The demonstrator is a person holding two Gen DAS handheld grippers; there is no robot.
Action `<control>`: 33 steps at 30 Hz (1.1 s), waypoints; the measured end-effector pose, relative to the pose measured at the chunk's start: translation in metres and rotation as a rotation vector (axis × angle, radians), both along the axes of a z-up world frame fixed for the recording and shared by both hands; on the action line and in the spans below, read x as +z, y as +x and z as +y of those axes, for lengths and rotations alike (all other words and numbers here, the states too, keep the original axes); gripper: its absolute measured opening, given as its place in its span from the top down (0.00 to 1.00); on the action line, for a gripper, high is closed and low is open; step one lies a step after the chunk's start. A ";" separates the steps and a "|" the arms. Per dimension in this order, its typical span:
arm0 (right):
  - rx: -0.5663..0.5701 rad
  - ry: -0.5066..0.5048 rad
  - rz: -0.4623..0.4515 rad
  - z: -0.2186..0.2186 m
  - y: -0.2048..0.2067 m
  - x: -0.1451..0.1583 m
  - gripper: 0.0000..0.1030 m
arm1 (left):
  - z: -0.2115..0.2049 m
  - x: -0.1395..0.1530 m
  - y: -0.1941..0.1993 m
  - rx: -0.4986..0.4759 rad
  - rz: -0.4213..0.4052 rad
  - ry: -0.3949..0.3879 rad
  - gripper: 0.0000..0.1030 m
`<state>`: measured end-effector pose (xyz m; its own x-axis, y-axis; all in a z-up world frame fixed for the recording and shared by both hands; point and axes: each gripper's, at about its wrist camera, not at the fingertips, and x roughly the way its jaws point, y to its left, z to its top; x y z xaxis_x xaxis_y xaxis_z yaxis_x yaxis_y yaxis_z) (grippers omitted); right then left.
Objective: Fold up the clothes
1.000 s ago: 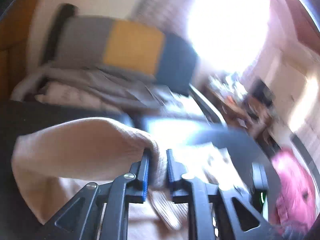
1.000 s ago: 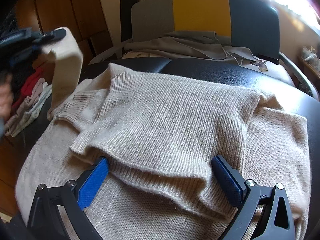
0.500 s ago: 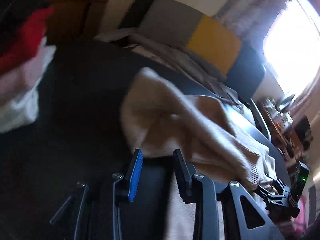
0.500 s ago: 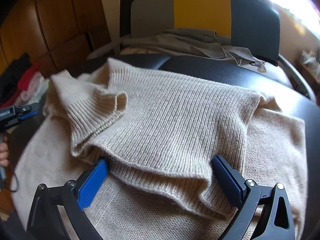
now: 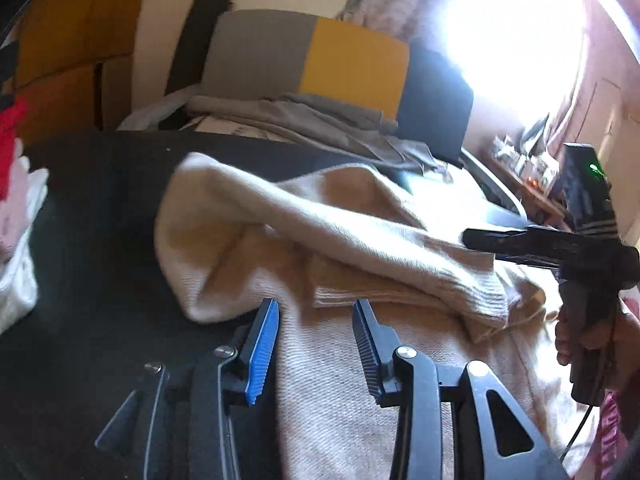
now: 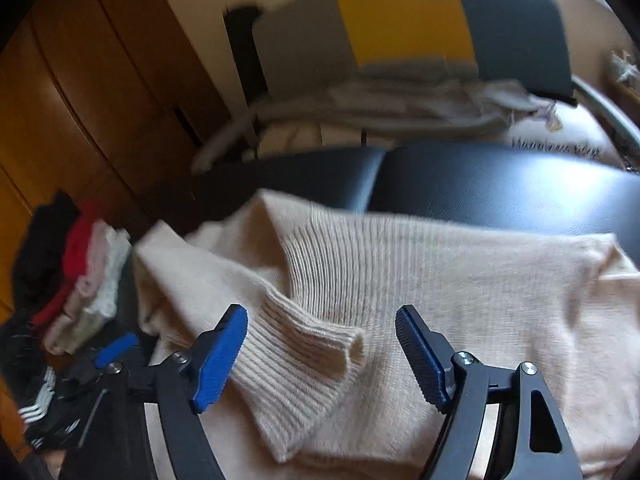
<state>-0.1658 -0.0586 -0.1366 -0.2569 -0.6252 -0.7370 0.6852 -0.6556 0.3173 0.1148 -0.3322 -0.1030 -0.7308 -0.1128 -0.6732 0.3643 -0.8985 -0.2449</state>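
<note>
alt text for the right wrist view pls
The open right gripper hovers over a cream knit sweater on a black padded surface, a ribbed cuff between its fingers. Folded clothes sit left.

Black left gripper [image 5: 316, 344] and right gripper [image 6: 322, 354], blue ribbed pads, silver screws on the jaws

Window glare [image 5: 516, 32] washes out everything behind it. The shelf clutter [image 5: 520, 152] is too small to make out. The sweater [image 6: 420, 280] runs off the bottom edge, and the striped cushion [image 6: 400, 20] is smeared by blur. The clothes pile [image 6: 68, 276] is cut off on the left.
</note>
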 end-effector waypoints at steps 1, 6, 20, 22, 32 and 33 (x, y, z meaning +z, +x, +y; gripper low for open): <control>0.001 0.018 -0.011 -0.004 0.000 -0.006 0.25 | 0.001 -0.003 -0.003 -0.003 -0.012 0.006 0.62; 0.003 0.048 0.040 -0.009 0.007 -0.004 0.88 | 0.004 -0.016 -0.015 -0.020 -0.066 0.031 0.60; 0.203 -0.033 0.310 -0.031 0.035 0.193 0.94 | -0.007 -0.016 0.008 -0.067 0.000 0.150 0.58; 0.232 -0.046 0.356 -0.039 0.043 0.229 0.94 | 0.002 -0.011 0.009 -0.132 0.012 0.132 0.58; 0.179 0.031 0.430 -0.020 0.039 0.276 0.94 | 0.005 0.006 0.022 -0.271 0.020 0.177 0.58; 0.146 0.044 0.406 -0.008 0.029 0.265 0.94 | 0.003 0.008 0.025 -0.271 0.025 0.188 0.58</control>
